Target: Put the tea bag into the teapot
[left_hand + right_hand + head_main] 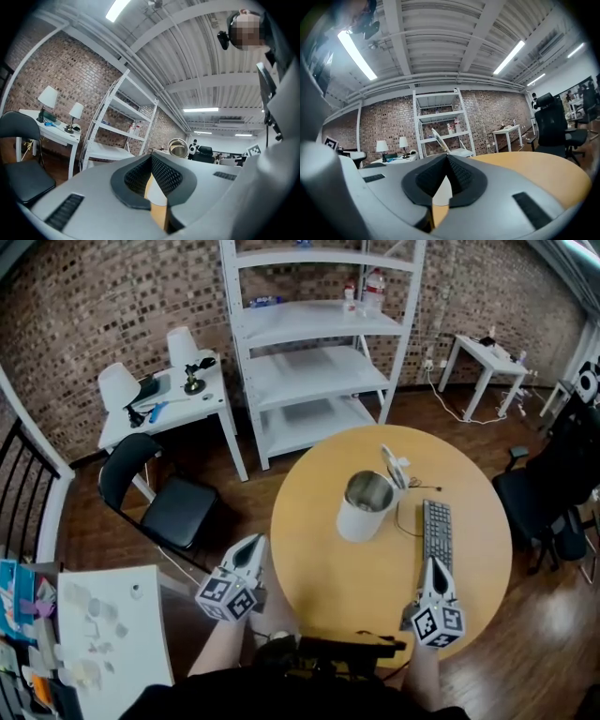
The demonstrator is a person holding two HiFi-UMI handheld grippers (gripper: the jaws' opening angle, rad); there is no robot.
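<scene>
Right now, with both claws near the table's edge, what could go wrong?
I can't make out a tea bag, and the right claw and left claw are shut and empty. The keyboard lies just ahead of the right claw; reaching for the teapot might bump it or the raised lid.

Brick wall (pixel 84 306), white shelving (pixel 319 371), round wooden table (pixel 319 587)

The right gripper (pixel 446 155) hides most of the teapot (pixel 439 139).
</scene>
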